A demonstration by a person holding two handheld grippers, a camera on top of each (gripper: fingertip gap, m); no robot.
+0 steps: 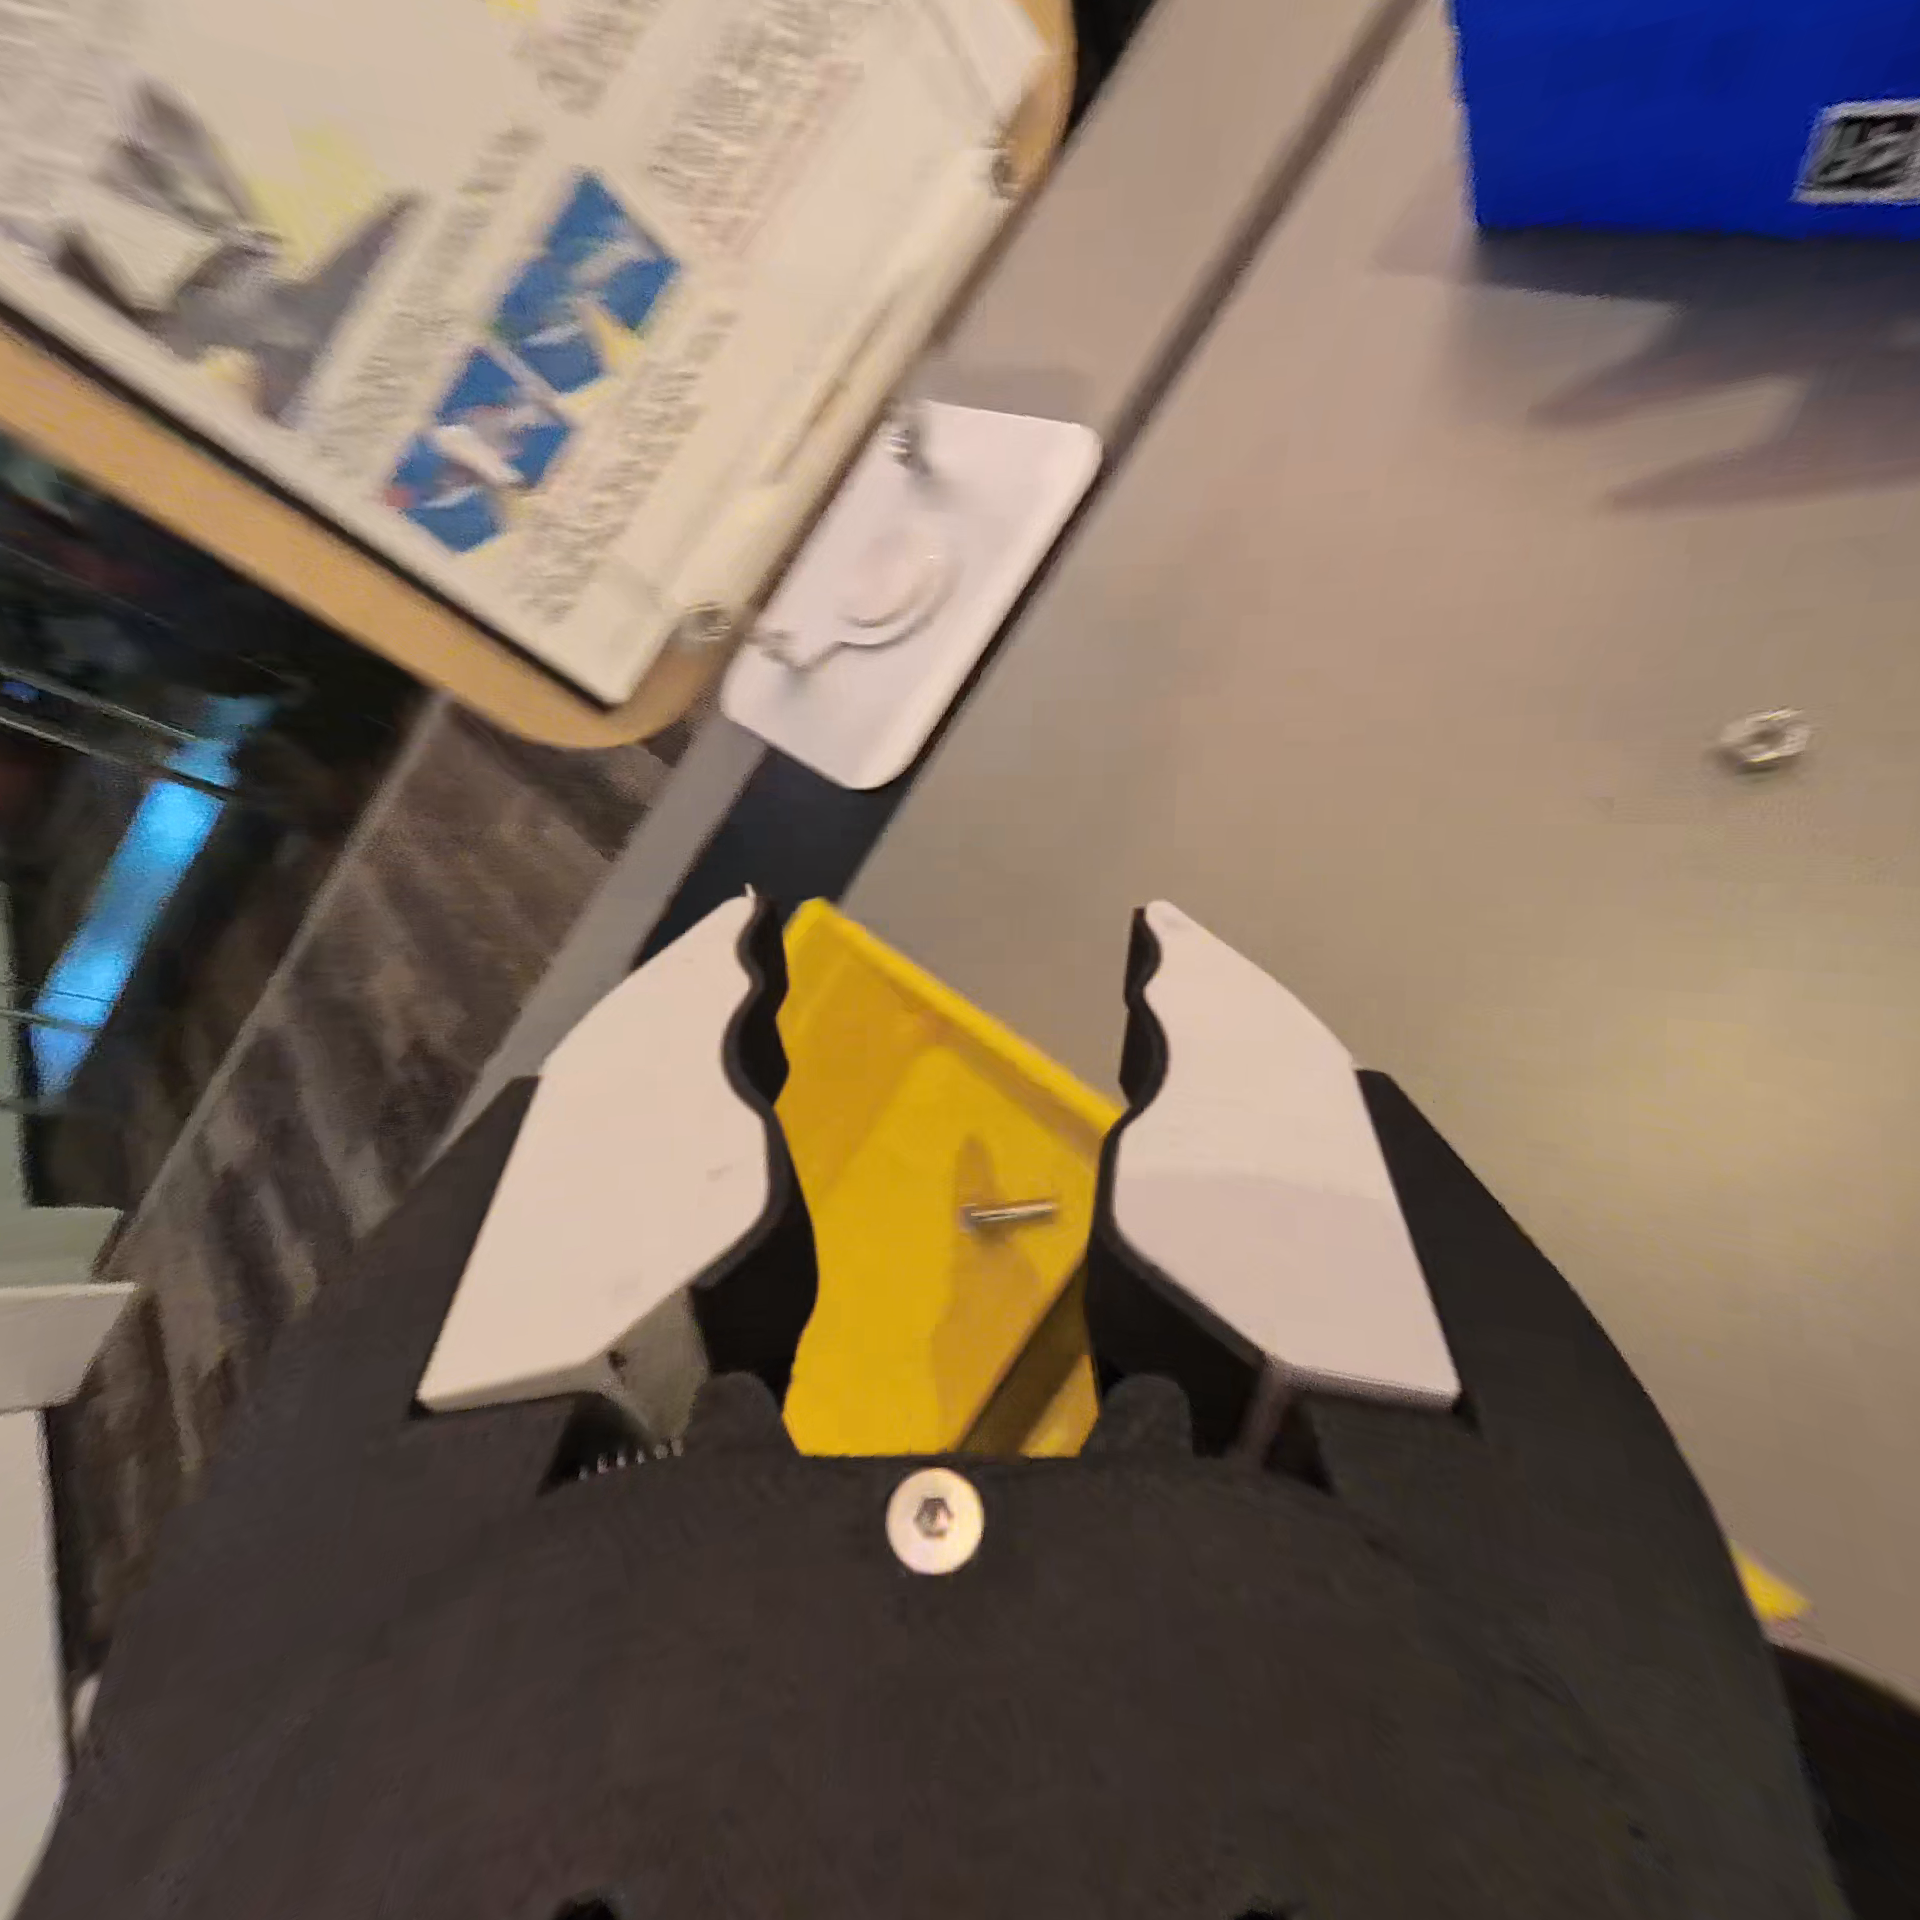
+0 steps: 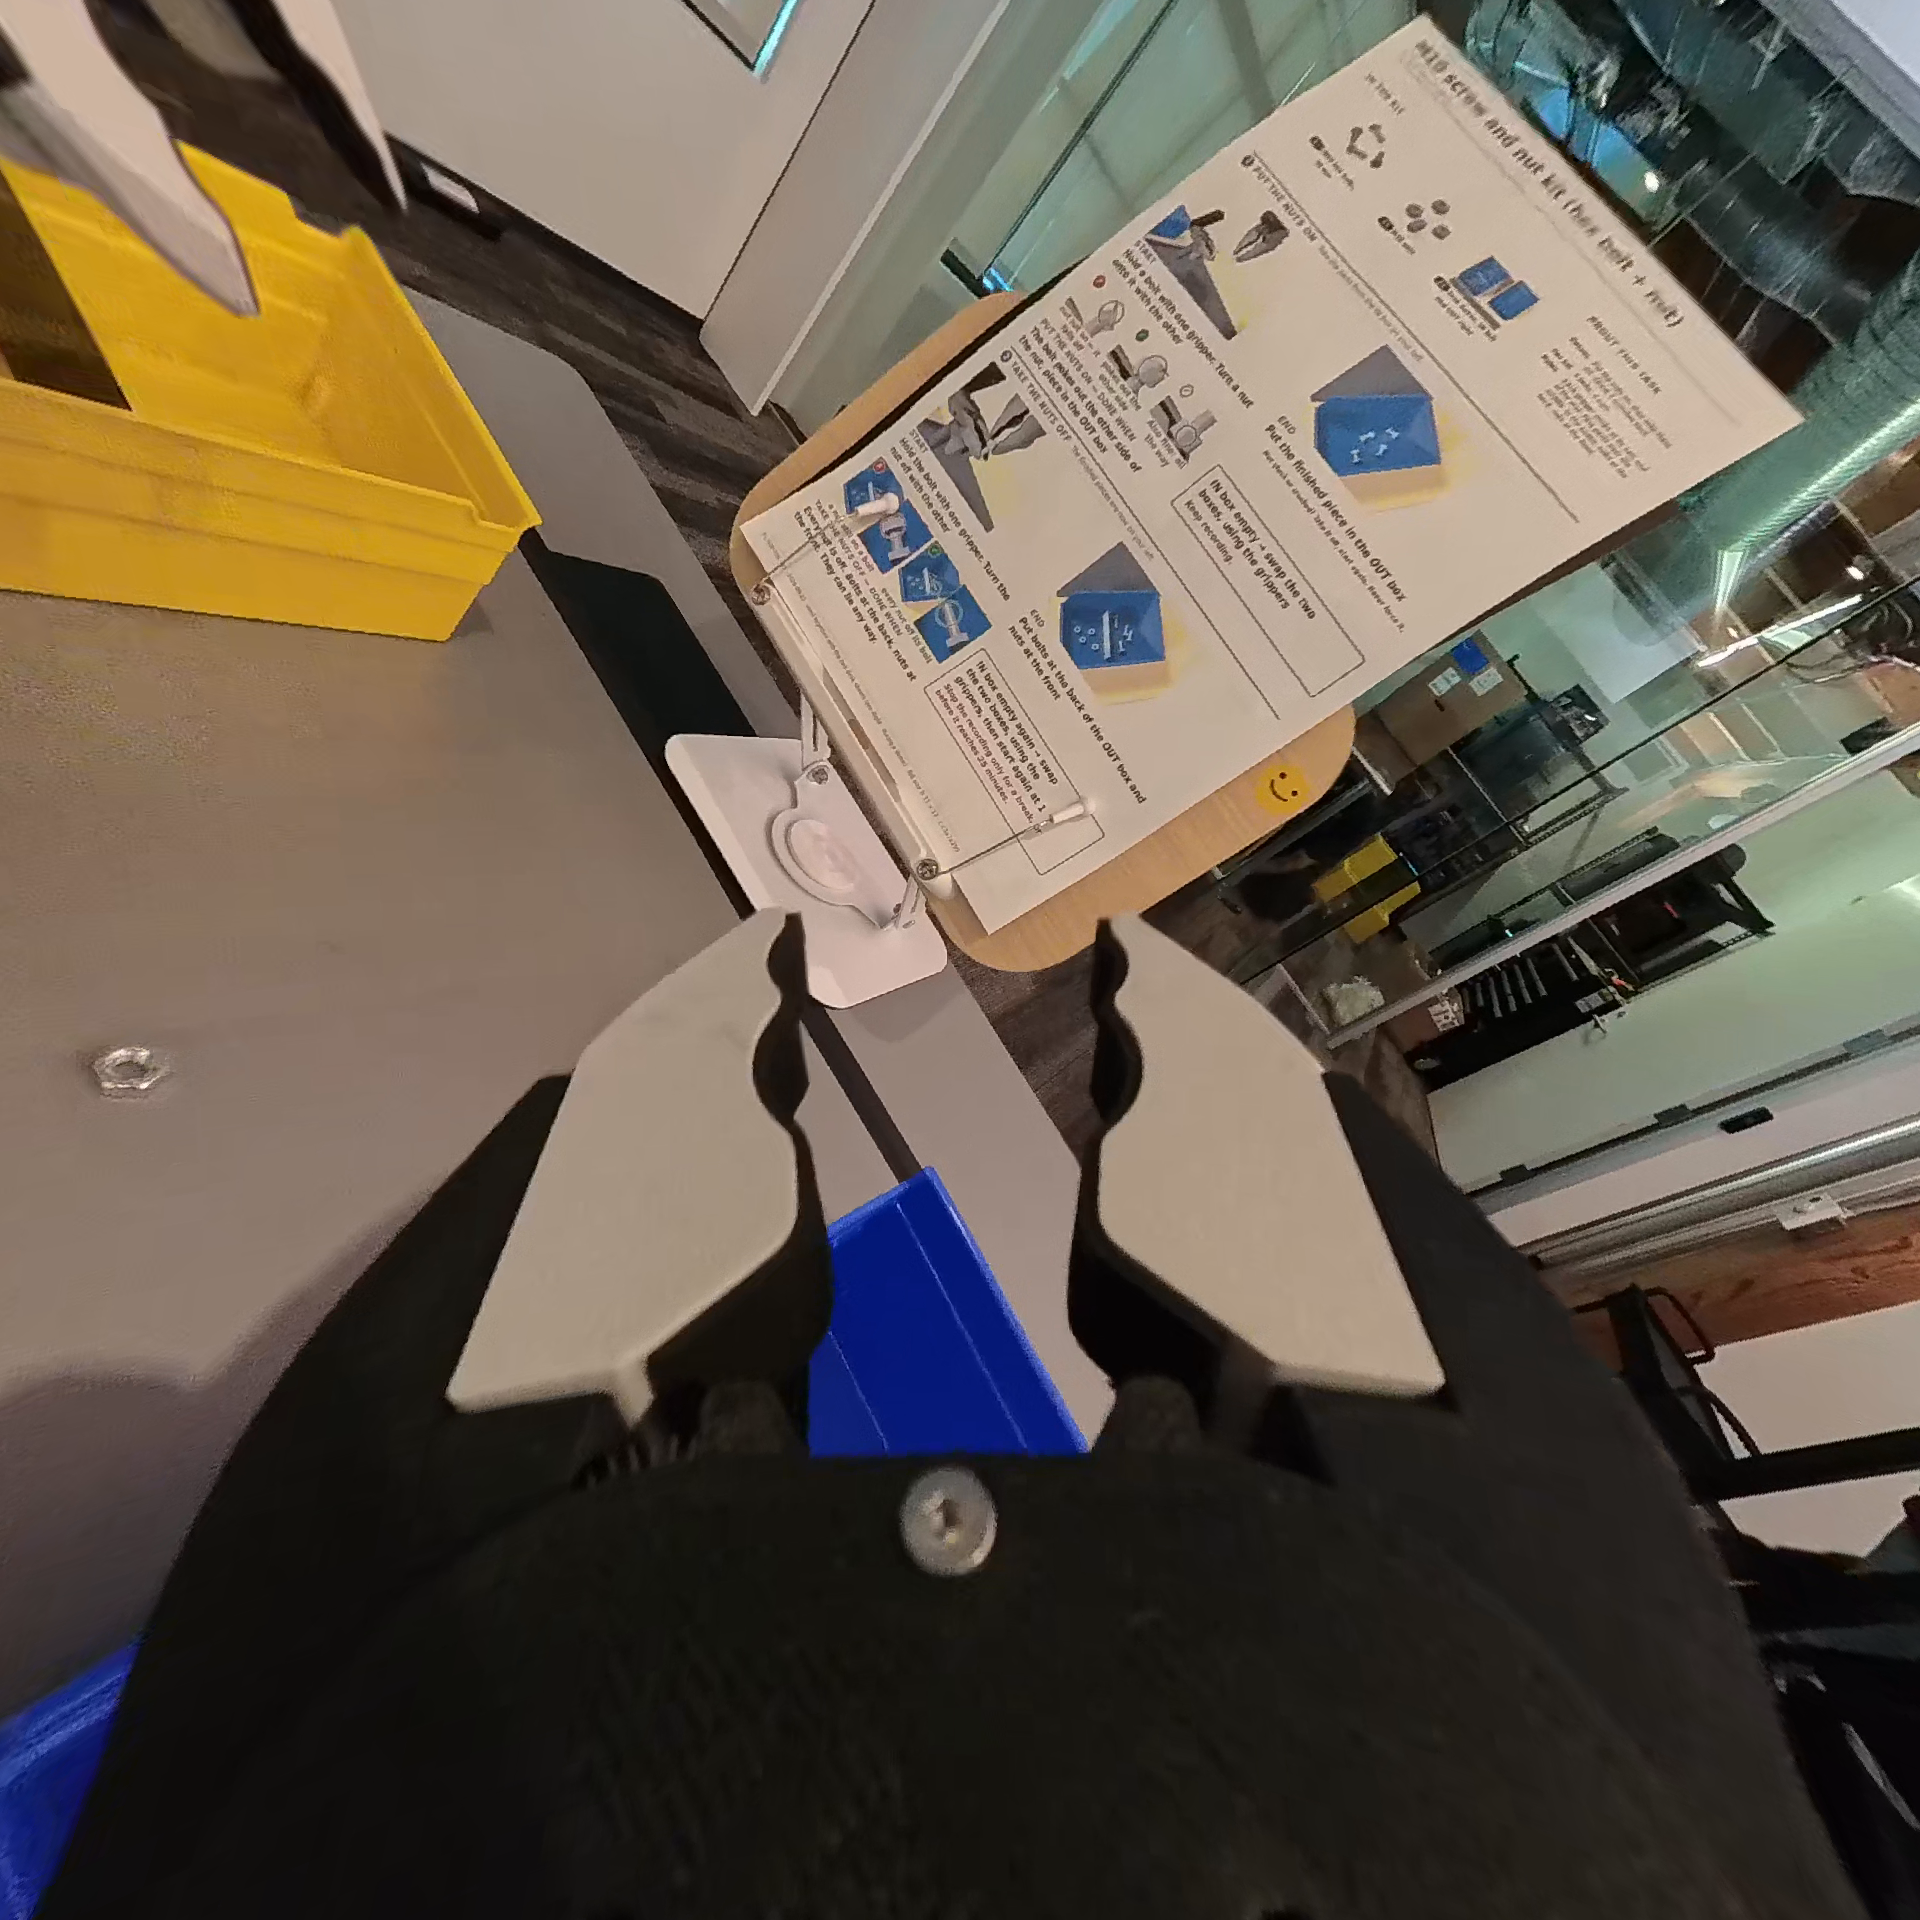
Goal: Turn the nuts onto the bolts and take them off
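My left gripper (image 1: 951, 920) is open and empty, hovering over a yellow box (image 1: 925, 1195). A small metal bolt (image 1: 1008, 1214) lies on the box floor between the fingers. A loose nut (image 1: 1763, 738) lies on the grey table to the right; it also shows in the right wrist view (image 2: 127, 1070). My right gripper (image 2: 945, 935) is open and empty, above a blue box (image 2: 935, 1340) at the table edge. The yellow box (image 2: 260, 457) shows at upper left in that view, with the left gripper's fingers (image 2: 177, 218) over it.
A printed instruction sheet on a wooden clipboard (image 2: 1143, 540) stands on a white base (image 2: 821, 862) at the table's far edge; it also shows in the left wrist view (image 1: 499, 312). The blue box (image 1: 1683, 114) sits at that view's top right. Grey table (image 2: 312, 883) between the boxes. There is about 30 cm between the tips of the two grippers.
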